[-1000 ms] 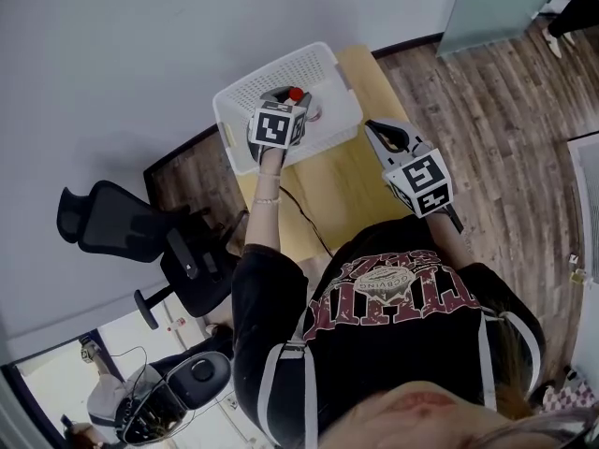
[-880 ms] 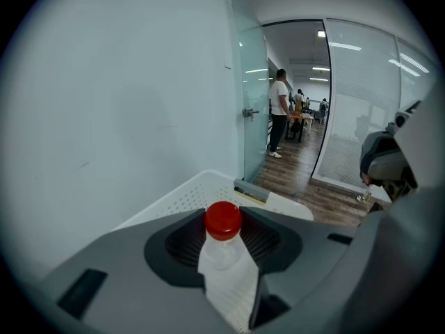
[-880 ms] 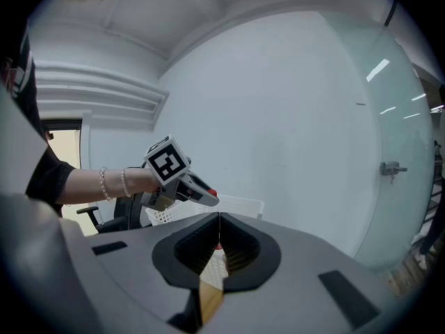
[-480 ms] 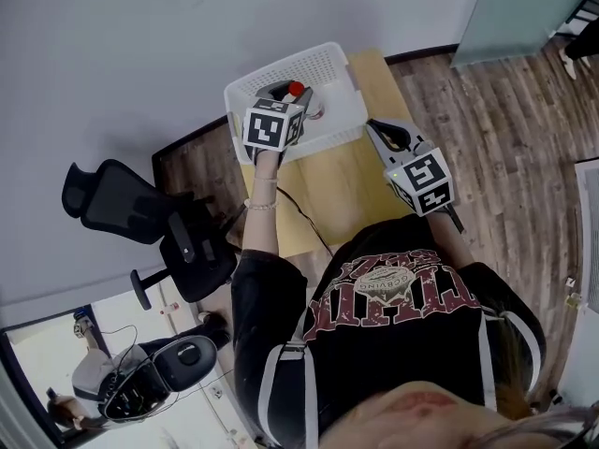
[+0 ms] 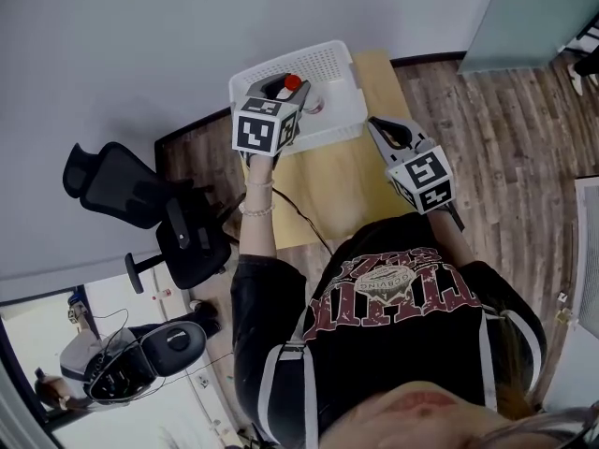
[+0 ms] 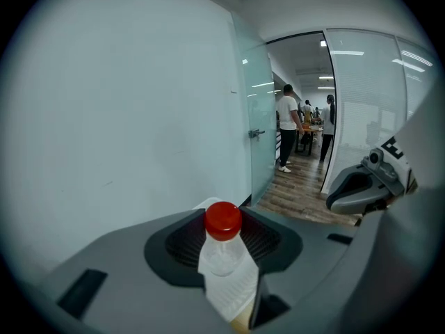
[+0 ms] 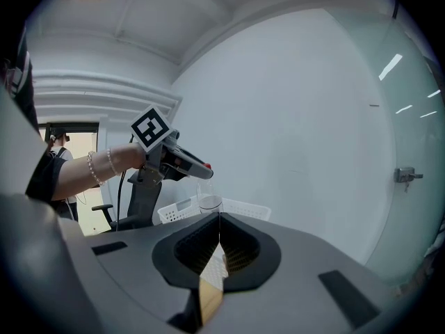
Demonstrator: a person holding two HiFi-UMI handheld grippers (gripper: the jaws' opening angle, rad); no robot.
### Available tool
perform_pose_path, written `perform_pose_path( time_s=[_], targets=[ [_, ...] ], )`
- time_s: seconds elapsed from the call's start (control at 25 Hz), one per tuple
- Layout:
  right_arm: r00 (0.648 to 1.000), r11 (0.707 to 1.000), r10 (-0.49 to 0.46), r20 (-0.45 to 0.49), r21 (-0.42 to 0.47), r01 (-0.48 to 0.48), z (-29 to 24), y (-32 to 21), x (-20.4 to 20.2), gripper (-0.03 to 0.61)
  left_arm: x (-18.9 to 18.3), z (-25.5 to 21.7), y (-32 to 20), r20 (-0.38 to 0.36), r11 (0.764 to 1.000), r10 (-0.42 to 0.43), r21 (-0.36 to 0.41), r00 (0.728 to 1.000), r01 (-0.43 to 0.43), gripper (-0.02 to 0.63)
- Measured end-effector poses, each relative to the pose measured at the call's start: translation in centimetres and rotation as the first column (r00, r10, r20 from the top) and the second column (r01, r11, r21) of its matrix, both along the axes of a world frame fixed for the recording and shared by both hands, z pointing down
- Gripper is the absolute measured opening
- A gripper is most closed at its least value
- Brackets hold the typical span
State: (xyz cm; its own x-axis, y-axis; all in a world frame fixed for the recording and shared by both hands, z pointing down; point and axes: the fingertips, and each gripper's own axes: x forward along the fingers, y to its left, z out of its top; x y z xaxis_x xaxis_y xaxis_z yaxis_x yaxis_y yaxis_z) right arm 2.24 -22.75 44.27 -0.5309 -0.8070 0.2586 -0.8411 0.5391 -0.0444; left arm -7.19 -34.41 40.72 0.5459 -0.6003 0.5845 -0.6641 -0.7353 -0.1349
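The left claw (image 5: pixel 284 88) is clamped on a clear bottle (image 6: pixel 222 252) with a red cap, its 2 jaws pressing the bottle's body just below the cap. Claw and bottle hang over the white basket (image 5: pixel 323 61). In the right gripper view the bottle's base sits about level with the basket's rim. The right claw (image 7: pixel 217 245) is beside the basket, over the wooden surface (image 5: pixel 342 181) that the basket stands on, with its jaws pressed together and nothing between them. A black office chair (image 5: pixel 122 190) stands on the floor on the basket's other side, well apart.
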Motion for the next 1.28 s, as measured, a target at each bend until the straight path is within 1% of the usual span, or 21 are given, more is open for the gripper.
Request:
perform_pose_path(
  time_s=[0.28, 0.52, 0.72, 0.92, 1.16, 1.28],
  targets=[
    [1.0, 1.0, -0.026, -0.002, 0.003, 0.026, 0.0, 0.1, 0.2, 0.018, 0.3, -2.4, 2.0, -0.023, 1.0, 0.001, 0.028, 1.0, 0.0, 0.196],
    [0.999, 0.999, -0.041, -0.005, -0.003, 0.041, 0.0, 0.4, -0.5, 0.018, -0.5, -3.8, 3.5, -0.041, 0.999, 0.002, 0.032, 0.999, -0.001, 0.196],
    [0.999, 0.999, -0.047, -0.006, -0.005, 0.047, 0.1, 0.7, -0.5, 0.018, -0.5, -4.4, 4.7, -0.035, 0.999, 0.008, 0.042, 0.999, -0.007, 0.196],
    [0.998, 0.998, -0.058, -0.006, -0.008, 0.058, 0.3, 1.0, -0.6, 0.018, -0.4, -5.0, 6.2, -0.045, 0.999, 0.019, 0.05, 0.999, -0.016, 0.196],
    [0.997, 0.997, -0.079, -0.012, -0.01, 0.079, 0.3, 1.2, -1.4, 0.018, -0.9, -5.9, 7.8, -0.057, 0.998, 0.027, 0.051, 0.998, -0.024, 0.196],
    [0.996, 0.996, -0.091, -0.013, -0.013, 0.091, 0.3, 1.1, -1.8, 0.018, -1.2, -5.8, 8.4, -0.052, 0.999, 0.026, 0.048, 0.998, -0.023, 0.196]
  ],
)
